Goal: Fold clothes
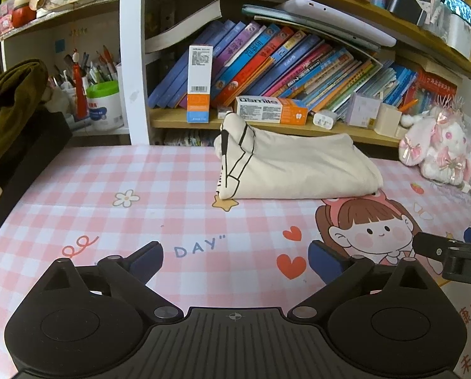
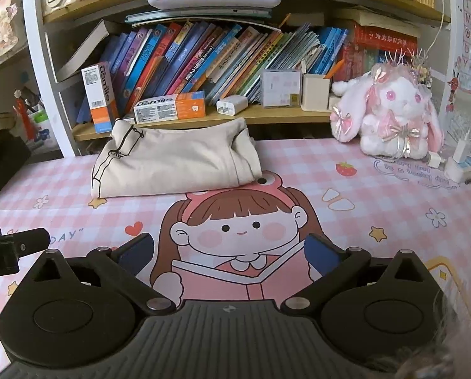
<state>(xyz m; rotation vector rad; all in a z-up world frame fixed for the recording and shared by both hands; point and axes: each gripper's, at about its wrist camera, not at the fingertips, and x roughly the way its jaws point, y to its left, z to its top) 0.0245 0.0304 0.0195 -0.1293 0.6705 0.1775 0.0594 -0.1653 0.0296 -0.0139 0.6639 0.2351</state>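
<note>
1. The cream garment [image 1: 295, 167] lies folded into a compact bundle at the far edge of the pink checked desk mat [image 1: 109, 189], at about 12 o'clock from the left gripper [image 1: 235, 260] and 11 o'clock from the right gripper [image 2: 229, 252]. Its back edge sits just below the bookshelf [image 1: 267, 123].
2. Judging by that neat rectangle, the fold looks finished. The step in hand reads as letting go and backing off.
3. Both grippers hover over the mat with jaws spread wide and nothing between them, well apart from the cloth.
4. The left end of the bundle, with the black line print, stands bunched and higher than the rest. A good finish would press that end flat rather than leave it propped.
5. Any touch-up should come from above, since a sideways push could slide the bundle under the shelf or unroll the right-hand fold.
6. The plush rabbit [image 2: 390, 117] at 2 o'clock from the right gripper needs clearance.
</note>
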